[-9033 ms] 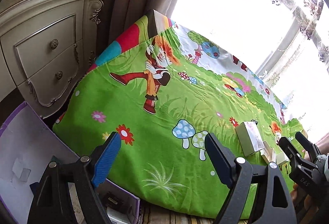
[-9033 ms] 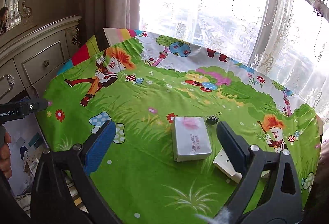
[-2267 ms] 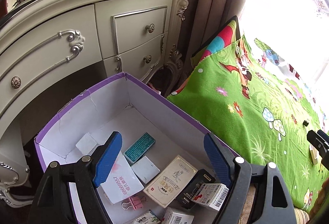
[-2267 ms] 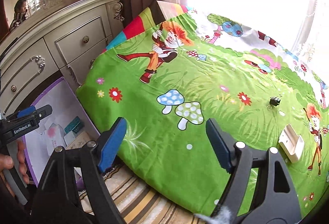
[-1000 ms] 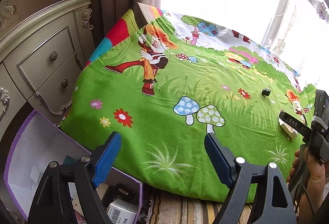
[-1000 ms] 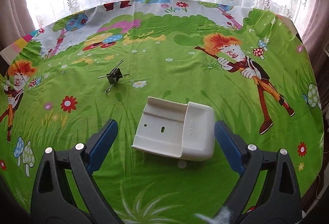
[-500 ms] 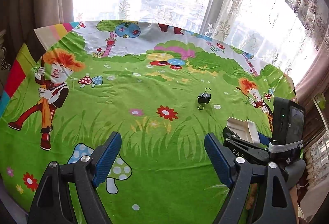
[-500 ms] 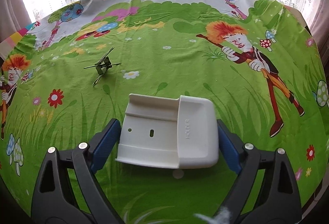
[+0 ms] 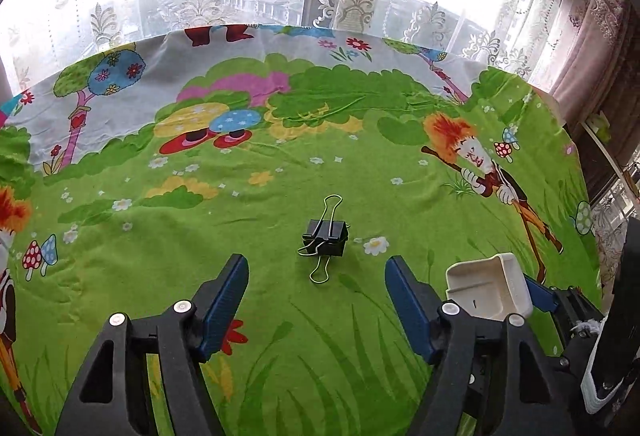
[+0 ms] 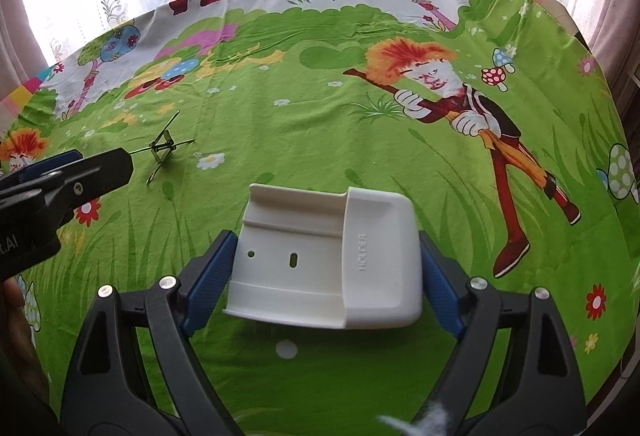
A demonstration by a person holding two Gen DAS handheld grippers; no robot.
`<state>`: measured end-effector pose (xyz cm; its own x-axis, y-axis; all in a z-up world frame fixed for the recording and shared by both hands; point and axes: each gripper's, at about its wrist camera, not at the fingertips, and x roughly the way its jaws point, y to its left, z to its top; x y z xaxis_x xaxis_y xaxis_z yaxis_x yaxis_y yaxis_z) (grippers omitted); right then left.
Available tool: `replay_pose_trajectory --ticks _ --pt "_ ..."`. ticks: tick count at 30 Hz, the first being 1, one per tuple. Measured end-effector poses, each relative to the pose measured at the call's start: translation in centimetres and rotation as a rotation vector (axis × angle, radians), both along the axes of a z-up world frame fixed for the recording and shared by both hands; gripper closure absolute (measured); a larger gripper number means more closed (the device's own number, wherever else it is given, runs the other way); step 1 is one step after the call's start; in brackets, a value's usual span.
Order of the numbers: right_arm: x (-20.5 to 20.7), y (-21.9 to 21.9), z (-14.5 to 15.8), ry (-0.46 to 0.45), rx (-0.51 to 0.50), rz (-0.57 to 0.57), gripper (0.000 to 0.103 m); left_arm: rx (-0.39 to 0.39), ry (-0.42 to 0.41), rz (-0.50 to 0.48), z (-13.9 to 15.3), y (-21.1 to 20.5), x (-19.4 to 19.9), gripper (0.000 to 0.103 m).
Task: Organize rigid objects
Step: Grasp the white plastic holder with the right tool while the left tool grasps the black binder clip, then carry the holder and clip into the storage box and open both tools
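White holder (image 10: pixel 332 256) is clamped between right gripper (image 10: pixel 326 272) pads; binder clip (image 9: pixel 325 236) lies just beyond open left gripper (image 9: pixel 316 304).

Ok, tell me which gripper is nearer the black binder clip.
Left. The left gripper is open and points straight at the binder clip, just short of it. The right gripper sits off to the clip's right, shut on the white holder.
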<state>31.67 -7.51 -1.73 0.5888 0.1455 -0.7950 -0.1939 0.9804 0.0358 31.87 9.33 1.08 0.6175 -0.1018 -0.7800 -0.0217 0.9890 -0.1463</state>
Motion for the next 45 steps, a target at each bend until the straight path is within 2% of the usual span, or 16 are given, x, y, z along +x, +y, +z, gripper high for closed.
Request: replay_pose_trajectory --ticks 8,10,12,20,34,45 --pt "0.0 0.0 0.0 0.000 -0.001 -0.001 0.014 -0.023 0.024 -0.035 -1.2 -0.2 3.3 0.053" --pt "0.0 0.0 0.0 0.001 -0.002 -0.001 0.014 -0.018 0.041 -0.044 -1.7 -0.3 3.9 0.061" --pt "0.0 0.0 0.0 0.001 -0.001 -0.001 0.014 -0.017 0.064 -0.047 -2.2 -0.5 4.1 0.073" --pt "0.0 0.1 0.1 0.000 0.001 0.002 0.014 0.027 0.087 0.004 -2.0 -1.3 1.7 0.074" --pt "-1.7 0.7 0.1 0.002 -0.026 0.046 0.014 0.102 0.163 0.201 -1.4 -0.4 -7.3 0.074" --pt "-4.9 1.9 1.6 0.013 0.018 0.128 0.014 0.120 0.114 0.316 0.7 0.4 -14.7 0.073"
